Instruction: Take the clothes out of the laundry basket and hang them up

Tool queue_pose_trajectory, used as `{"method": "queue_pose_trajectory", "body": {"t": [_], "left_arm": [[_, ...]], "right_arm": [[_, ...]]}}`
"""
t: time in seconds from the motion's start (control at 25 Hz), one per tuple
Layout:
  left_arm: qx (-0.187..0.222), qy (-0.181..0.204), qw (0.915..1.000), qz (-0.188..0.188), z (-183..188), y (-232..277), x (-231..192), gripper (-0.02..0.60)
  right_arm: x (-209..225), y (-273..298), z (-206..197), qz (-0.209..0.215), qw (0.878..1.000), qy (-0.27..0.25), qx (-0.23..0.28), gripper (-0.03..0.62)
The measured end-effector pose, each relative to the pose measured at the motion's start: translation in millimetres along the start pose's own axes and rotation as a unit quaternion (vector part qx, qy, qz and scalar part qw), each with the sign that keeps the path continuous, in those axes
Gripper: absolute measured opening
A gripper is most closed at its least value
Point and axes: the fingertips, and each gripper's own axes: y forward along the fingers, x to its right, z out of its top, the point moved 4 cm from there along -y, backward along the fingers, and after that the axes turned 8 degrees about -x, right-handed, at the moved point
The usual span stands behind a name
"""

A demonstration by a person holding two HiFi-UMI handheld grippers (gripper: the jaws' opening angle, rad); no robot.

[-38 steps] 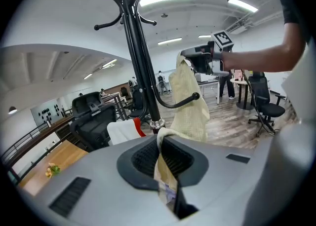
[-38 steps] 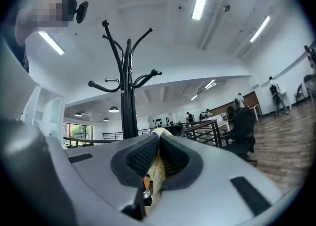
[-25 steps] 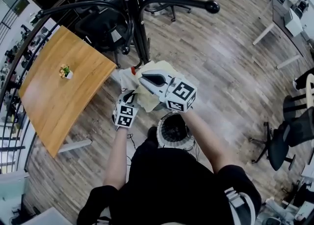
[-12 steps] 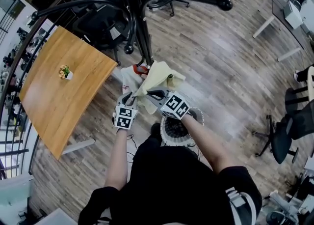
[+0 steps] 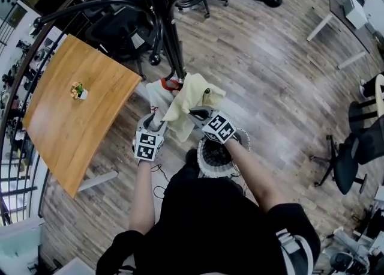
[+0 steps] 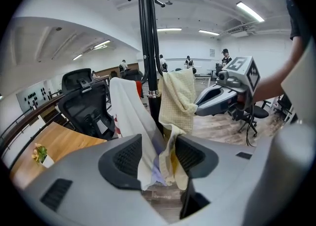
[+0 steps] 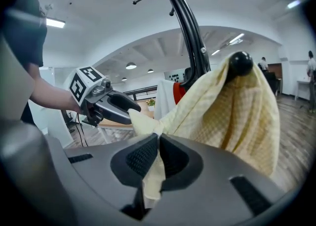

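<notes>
The right tool [image 7: 158, 143] is clenching a waffle-weave yellow cloth [image 7: 232, 116] draping over the rack's round knob [image 7: 241, 63]. The left tool [image 6: 165, 146], just opening, is flanking smooth white fabric [image 6: 126, 106], seemingly unpinched. Only the head view is showing the basket [image 5: 204, 169].

The yellow cloth [image 7: 232, 116] is a soft waffle weave, matt and finely gridded. The white cloth [image 6: 127, 109] looks smoother and thinner. The coat stand [image 6: 147, 47] is glossy black metal, its knob [image 7: 240, 63] shiny. The right gripper [image 7: 158, 157] has a matt grey plastic shell and dark ribbed pads [image 7: 143, 158]. The floor [image 5: 270, 69] is wood plank with a sheen, the tabletop [image 5: 72, 129] smooth pale wood. The laundry basket [image 5: 204, 169] seems to be slotted plastic.
</notes>
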Motion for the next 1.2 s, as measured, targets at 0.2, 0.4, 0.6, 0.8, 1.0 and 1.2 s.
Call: {"method": "queue_pose_trajectory", "body": {"t": [0.2, 0.4, 0.6, 0.8, 1.0, 1.2], "left_arm": [[0.020, 0.009, 0.9998, -0.002, 7, -2, 2, 0.147], [0.066, 0.053, 0.9960, -0.031, 46, -16, 15, 0.031], [0.134, 0.101, 0.9855, -0.027, 126, -45, 21, 0.029], [0.136, 0.167, 0.9766, -0.009, 191, -29, 39, 0.029], [0.144, 0.179, 0.9731, -0.014, 230, -8, 59, 0.029], [0.150, 0.181, 0.9720, 0.000, 277, 9, 57, 0.029]], "right_arm": [[8, 0, -9, -0.016, 1.000, 0.009, -0.003, 0.021], [11, -2, -13, -0.024, 1.000, 0.010, -0.005, 0.022], [14, -4, -14, -0.024, 1.000, 0.015, 0.004, 0.023], [18, -9, -19, -0.029, 0.999, 0.034, 0.018, 0.023], [29, -26, -31, -0.048, 0.996, 0.059, 0.035, 0.021], [35, -35, -36, -0.059, 0.995, 0.067, 0.047, 0.020]]}}
